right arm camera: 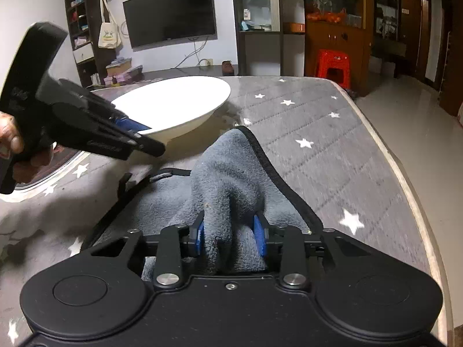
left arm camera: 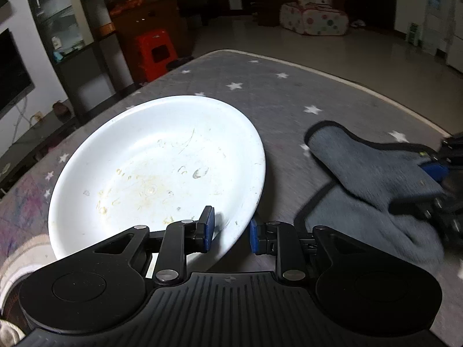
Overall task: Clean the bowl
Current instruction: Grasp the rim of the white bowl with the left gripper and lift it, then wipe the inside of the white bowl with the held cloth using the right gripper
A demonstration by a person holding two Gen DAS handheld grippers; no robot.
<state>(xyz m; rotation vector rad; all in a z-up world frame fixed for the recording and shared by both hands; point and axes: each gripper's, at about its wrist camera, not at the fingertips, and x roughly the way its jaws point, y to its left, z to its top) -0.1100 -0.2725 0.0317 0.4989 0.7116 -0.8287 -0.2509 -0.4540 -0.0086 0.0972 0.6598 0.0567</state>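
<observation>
A wide white bowl (left arm camera: 156,170) with yellowish smears inside sits tilted on the grey star-patterned table; it also shows in the right wrist view (right arm camera: 173,101). My left gripper (left arm camera: 231,231) is shut on the bowl's near rim, one pad inside and one outside, and it shows in the right wrist view (right arm camera: 136,133). My right gripper (right arm camera: 230,237) is shut on a bunched grey cloth (right arm camera: 231,179) with black edging, right of the bowl. The cloth (left arm camera: 370,179) and the right gripper (left arm camera: 439,170) also show in the left wrist view.
The grey starred table cover (right arm camera: 318,150) ends at a pale edge (right arm camera: 405,179) on the right. A red plastic stool (right arm camera: 332,66) stands beyond the table. A TV (right arm camera: 170,11) and shelves line the far wall.
</observation>
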